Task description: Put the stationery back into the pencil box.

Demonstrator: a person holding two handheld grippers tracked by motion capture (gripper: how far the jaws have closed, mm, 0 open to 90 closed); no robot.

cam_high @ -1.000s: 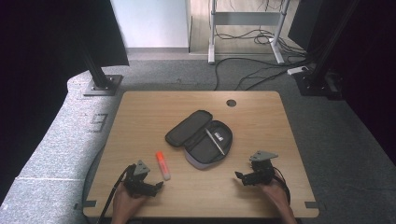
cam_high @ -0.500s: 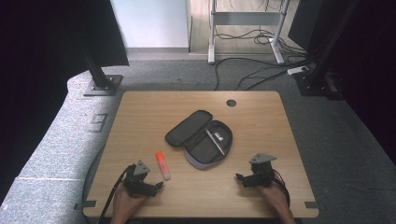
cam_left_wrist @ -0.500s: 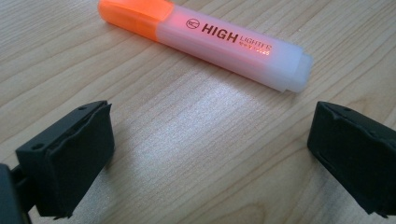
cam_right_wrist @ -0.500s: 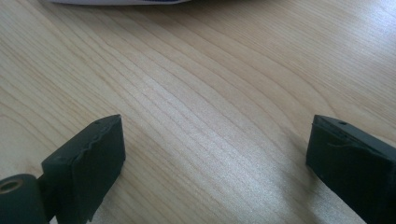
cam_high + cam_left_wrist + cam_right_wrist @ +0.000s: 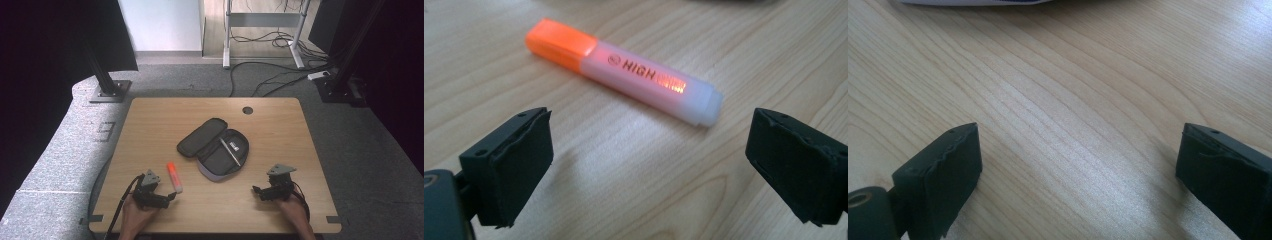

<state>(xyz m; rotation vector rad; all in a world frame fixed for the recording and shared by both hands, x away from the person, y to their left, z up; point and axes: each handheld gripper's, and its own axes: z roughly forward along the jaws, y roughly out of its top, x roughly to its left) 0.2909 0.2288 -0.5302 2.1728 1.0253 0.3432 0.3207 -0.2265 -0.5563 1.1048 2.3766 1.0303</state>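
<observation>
Held the left gripper (image 5: 649, 165) low, jaws spread wide, nothing between them. Found the orange highlighter (image 5: 624, 75) flat on the table (image 5: 150, 125), just ahead of those jaws, near the open pencil case (image 5: 215, 147). Best to slide forward, straddle the white middle, then squeeze softly. Had the right gripper (image 5: 1078, 175) spread too, over bare wood. Read "HIGH" on the barrel; could not read the rest.

Your left gripper (image 5: 169, 196) sits at the wooden table's (image 5: 280, 120) near edge, just before the orange-capped highlighter pen (image 5: 174, 177). Right of the pen lies the open dark zip pencil case (image 5: 214, 149), mid-table. Your right gripper (image 5: 258, 190) rests before the case, apart from it.
</observation>
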